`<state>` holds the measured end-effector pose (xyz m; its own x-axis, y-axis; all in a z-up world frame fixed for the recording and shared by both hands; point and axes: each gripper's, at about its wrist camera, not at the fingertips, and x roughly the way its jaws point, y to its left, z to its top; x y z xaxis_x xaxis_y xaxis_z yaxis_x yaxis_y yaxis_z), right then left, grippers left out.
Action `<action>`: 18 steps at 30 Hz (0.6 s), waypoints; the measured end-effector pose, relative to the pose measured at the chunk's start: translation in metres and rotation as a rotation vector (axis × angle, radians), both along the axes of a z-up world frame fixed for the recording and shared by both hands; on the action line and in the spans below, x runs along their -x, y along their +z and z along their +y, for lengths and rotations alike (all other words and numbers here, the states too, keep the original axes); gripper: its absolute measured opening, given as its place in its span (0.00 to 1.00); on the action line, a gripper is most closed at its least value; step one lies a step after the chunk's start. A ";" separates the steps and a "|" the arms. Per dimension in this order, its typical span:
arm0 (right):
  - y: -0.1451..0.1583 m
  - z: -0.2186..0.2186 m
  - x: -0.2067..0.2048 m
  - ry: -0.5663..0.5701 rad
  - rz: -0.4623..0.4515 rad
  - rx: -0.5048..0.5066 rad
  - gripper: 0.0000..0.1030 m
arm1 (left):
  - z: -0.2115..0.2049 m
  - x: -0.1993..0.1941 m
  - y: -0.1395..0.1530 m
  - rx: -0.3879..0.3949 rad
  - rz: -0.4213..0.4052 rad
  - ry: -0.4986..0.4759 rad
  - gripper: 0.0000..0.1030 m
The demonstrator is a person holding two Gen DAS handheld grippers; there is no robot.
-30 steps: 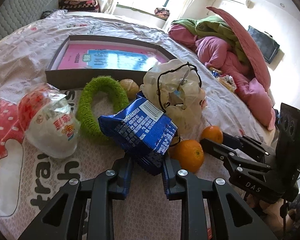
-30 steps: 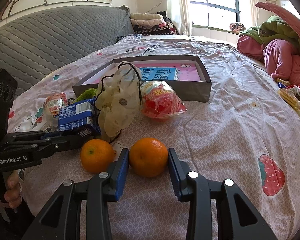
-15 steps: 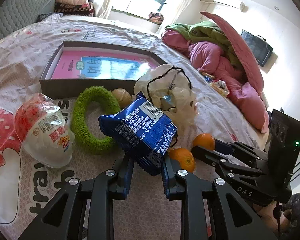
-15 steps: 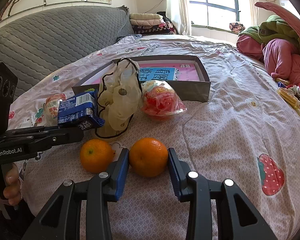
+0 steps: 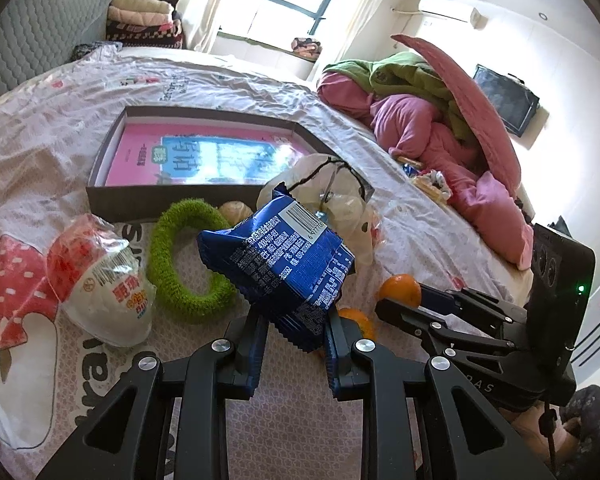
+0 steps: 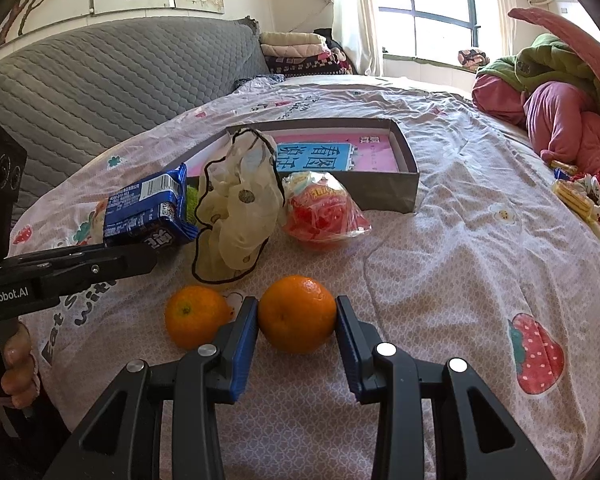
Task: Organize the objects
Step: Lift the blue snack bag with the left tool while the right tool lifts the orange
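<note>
My left gripper [image 5: 296,322] is shut on a blue snack packet [image 5: 284,264] and holds it off the bedsheet. From the right wrist the same packet [image 6: 148,212] hangs at the tip of the left gripper [image 6: 140,256]. My right gripper [image 6: 297,322] is shut on an orange [image 6: 296,304] that rests on the sheet, a pad against each side. A second orange [image 6: 196,316] lies just left of it. An open grey box [image 6: 408,152] with a pink book inside sits farther back on the bed.
A green fuzzy ring [image 5: 168,272], a red-and-white snack bag [image 5: 108,292], a cream bag with a black cord [image 6: 240,200] and a red snack bag [image 6: 320,208] lie before the box. Pink and green bedding [image 6: 560,120] is piled at the right. A grey headboard [image 6: 100,80] stands at the left.
The left gripper has lifted the blue packet a little higher off the sheet. The right gripper and its orange have stayed where they were.
</note>
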<state>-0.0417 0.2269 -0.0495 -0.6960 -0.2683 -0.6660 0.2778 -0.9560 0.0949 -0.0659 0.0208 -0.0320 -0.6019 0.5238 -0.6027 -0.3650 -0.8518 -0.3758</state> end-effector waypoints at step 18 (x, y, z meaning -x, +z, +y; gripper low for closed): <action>0.026 0.001 0.001 0.000 0.072 -0.011 0.38 | -0.014 -0.004 0.022 -0.010 0.065 0.044 0.24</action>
